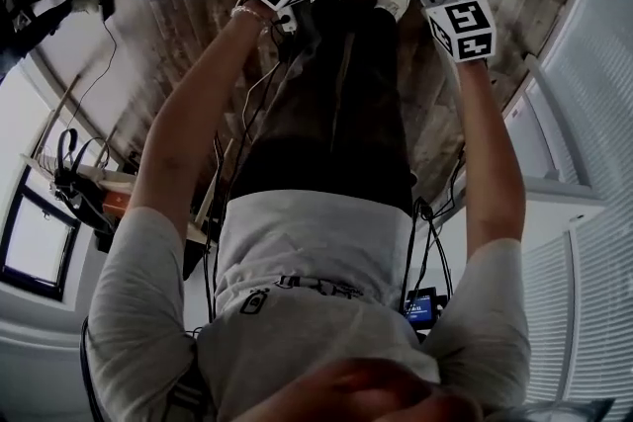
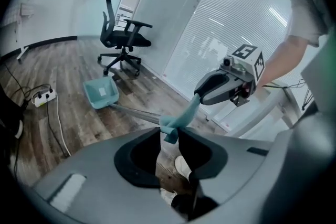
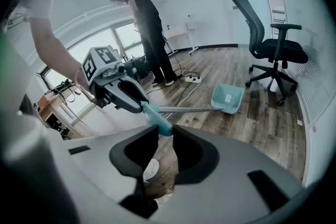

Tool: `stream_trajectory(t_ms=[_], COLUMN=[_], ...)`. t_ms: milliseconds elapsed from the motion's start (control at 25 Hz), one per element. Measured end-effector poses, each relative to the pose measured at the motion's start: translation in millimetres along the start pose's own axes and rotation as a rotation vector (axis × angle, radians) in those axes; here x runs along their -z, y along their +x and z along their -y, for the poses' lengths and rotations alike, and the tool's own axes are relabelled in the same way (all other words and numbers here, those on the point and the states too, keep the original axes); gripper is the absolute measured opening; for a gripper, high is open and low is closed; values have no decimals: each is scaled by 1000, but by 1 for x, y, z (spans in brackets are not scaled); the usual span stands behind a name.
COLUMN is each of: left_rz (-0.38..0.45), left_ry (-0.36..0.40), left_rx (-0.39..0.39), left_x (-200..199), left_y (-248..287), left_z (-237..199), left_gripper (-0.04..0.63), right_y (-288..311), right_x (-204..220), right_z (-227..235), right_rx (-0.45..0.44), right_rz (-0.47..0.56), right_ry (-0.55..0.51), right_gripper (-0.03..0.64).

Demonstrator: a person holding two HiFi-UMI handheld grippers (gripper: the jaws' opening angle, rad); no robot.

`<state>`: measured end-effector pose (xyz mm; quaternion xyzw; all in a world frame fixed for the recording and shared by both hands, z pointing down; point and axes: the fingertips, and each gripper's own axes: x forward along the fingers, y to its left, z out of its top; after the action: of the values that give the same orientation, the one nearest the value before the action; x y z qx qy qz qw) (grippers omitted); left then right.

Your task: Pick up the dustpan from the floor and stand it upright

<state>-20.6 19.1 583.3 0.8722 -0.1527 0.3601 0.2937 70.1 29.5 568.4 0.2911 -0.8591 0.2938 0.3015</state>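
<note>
Dustpan [image 2: 101, 93]: long-handled kind, with a teal scoop on a thin grey pole [image 2: 136, 114] that ends in a teal grip [image 2: 185, 113] with a curled tip.

Where it is: the grip end sits right at the fingertips. The pole runs away from them and downward, so the scoop is well out ahead, low by the wood floor [image 2: 84, 123]. Can't tell if it's actually touching the boards.

Left gripper [image 2: 169, 132]: fingers narrow, pinched on the curled tip of the grip.

Right gripper [image 3: 165, 129]: fingers narrow too, clamped on the grip just beside the left one's fingertips.

Edges: the office chair [image 2: 122, 39] is just past the scoop. A power strip [image 2: 43, 96] with cables lies left of the scoop, and a person [image 3: 149, 34] stands beyond that. Blinds [image 2: 231, 23] run along the right.

Open room: a stretch of floor under the pole, between fingers and scoop.
</note>
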Motion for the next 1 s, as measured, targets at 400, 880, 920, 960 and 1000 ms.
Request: stream_trajectory(t_ms=[400,880,920,960,1000], left_rz=[89,124,131,136,139], left_ry=[-73,-96,-106,-117,-129], left_rx=[38,79,83,88,95], left_x=[-70,-117,-119,-121,-122], left_y=[-64,-119,-121,-123,-124], left_z=[28,37,36,36,35], left_gripper=[95,103,103,103,103], right_y=[-65,-101,-102,-102,-103], right_x=[-83,-152,-154,-156,-157], right_z=[-11,-22,-23,-23,-23], right_rx=[-39,-50,-52,-53,-54], right_rz=[72,115,112,107,102], right_ry=[5,50,53,57,61], right_gripper=[75,75,75,76,75])
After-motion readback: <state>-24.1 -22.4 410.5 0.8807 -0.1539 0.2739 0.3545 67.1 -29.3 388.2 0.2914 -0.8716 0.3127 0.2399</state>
